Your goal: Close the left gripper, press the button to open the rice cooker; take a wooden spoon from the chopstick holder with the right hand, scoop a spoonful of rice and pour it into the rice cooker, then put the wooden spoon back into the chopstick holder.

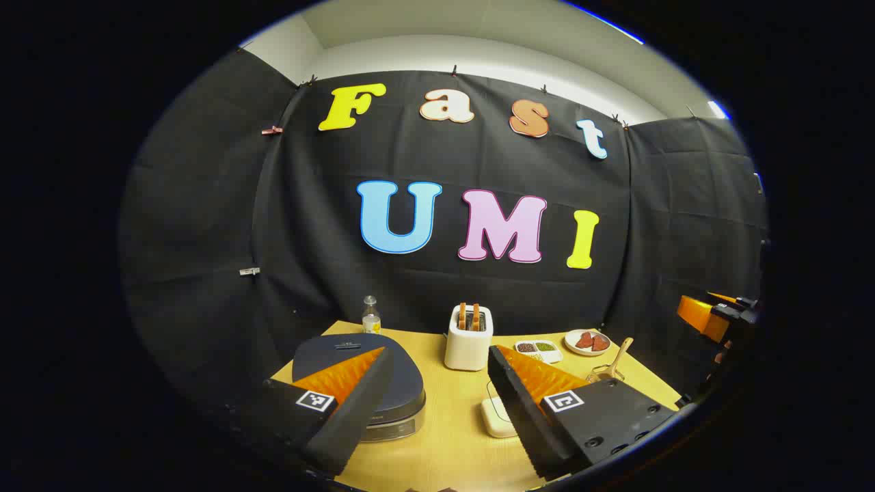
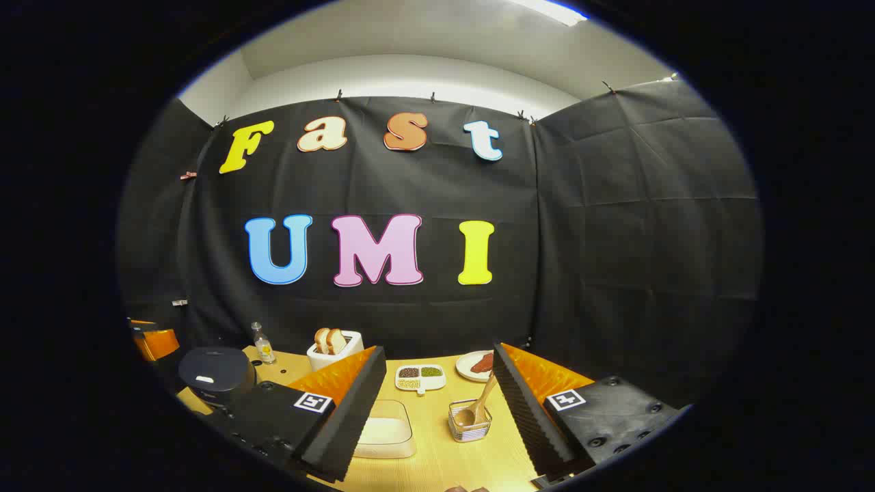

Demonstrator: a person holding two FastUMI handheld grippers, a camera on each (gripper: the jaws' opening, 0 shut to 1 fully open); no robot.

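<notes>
Table (image 2: 437, 458) carrying whole setup, task things spread across near half for reach from both sides. Rice cooker (image 1: 355, 383) sitting at left, lid down, button facing up, likely awaiting press. Container of rice (image 2: 386, 430) lying just left of chopstick holder (image 2: 469, 420), keeping scoop path short. Wooden spoon (image 2: 478, 403) leaning in holder, handle up for easy pick. Left gripper (image 1: 437, 403) hovering wide open, gripping nothing; closing not yet done. Right gripper (image 2: 437, 417) gaping too, empty, aiming toward holder.
</notes>
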